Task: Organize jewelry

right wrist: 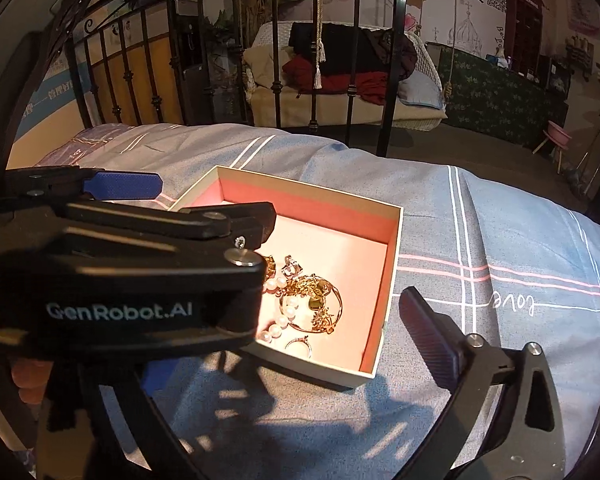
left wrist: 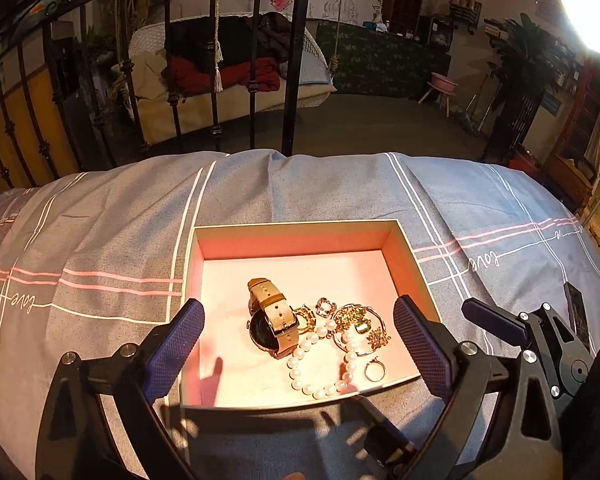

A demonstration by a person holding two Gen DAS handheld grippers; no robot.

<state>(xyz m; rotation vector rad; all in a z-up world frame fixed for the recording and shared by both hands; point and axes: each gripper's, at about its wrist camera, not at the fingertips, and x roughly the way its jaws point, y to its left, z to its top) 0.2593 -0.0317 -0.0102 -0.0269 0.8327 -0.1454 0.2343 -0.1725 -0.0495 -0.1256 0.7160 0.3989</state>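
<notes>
An open box (left wrist: 296,227) with a pink inside lies on the bedspread (left wrist: 100,216). In it lie a tan-strapped watch (left wrist: 271,317), a pearl bracelet (left wrist: 320,360), gold pieces (left wrist: 360,322) and a small ring (left wrist: 374,371). My left gripper (left wrist: 300,344) is open and empty, its fingers astride the box's near end. In the right wrist view the box (right wrist: 392,256) sits left of centre, with gold pieces (right wrist: 314,296) and the ring (right wrist: 300,346) showing. My right gripper (right wrist: 284,332) is open and empty beside the box's right corner; the left gripper's body (right wrist: 120,280) hides its left finger and the watch.
A black iron bed rail (left wrist: 216,60) stands past the far edge of the bed. Beyond it are a swing seat with clothes (left wrist: 236,68), a pink stool (left wrist: 442,84) and a bright light (left wrist: 592,16) at the far right.
</notes>
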